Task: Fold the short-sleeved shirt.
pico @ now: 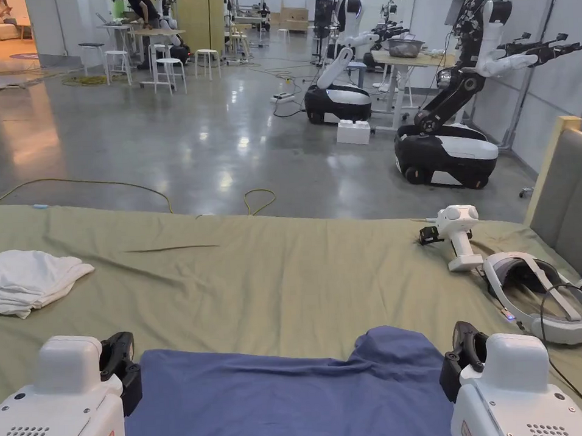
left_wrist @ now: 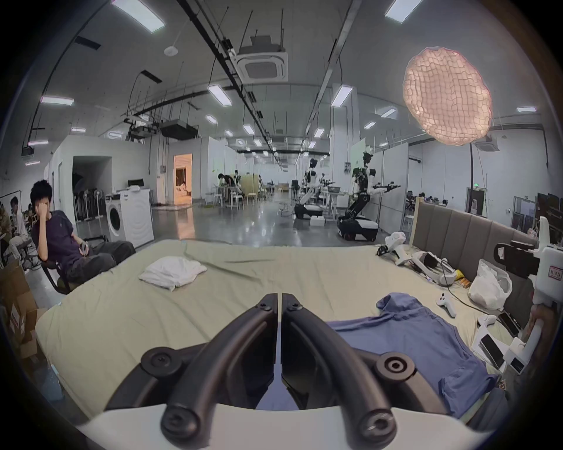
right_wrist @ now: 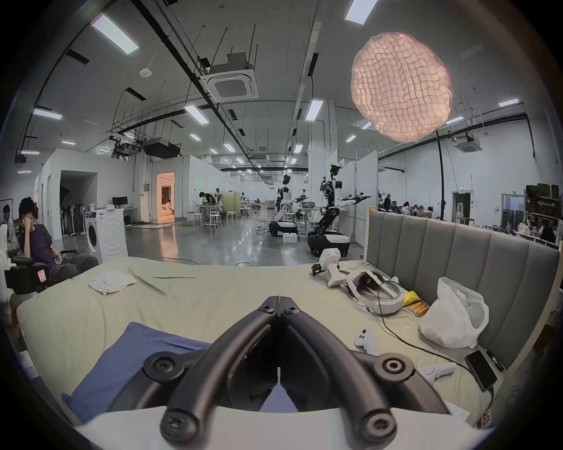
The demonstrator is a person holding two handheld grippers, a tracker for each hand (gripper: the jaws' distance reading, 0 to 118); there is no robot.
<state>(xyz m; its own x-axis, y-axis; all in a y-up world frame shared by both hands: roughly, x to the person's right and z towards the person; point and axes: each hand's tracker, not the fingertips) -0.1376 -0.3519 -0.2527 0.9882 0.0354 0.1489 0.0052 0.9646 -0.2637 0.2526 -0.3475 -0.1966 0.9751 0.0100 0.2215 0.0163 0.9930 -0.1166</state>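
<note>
Head view puts both grippers at the lower edge, over the near side of the bed (pico: 274,277). The left gripper (pico: 118,368) sits at the left border of the blue short-sleeved shirt (pico: 293,398), the right gripper (pico: 464,356) at its right border. In the left gripper view the fingers (left_wrist: 262,322) are pressed together with only a hairline slit between them, nothing visibly caught at the tips; blue cloth shows low in the slit, but whether it is pinched I cannot tell. In the right gripper view the fingers (right_wrist: 265,322) likewise meet at the tips, with a strip of blue below them and no clear grip on it.

That shirt lies spread flat on the olive-green sheet close to the person, one rumpled corner bunched up toward the right. Farther out on the left lies a folded white garment (pico: 28,281), well apart from the shirt. On the right, near the grey headboard (pico: 572,201), rest a spare white gripper (pico: 461,234) and a headset (pico: 544,297) just beside it, with a white plastic bag (right_wrist: 454,316) and a game controller (right_wrist: 367,336) nearer along the headboard. Beyond the bed stretches a polished floor with two wheeled robots (pico: 444,140), and a seated person (left_wrist: 58,240) to the left.
</note>
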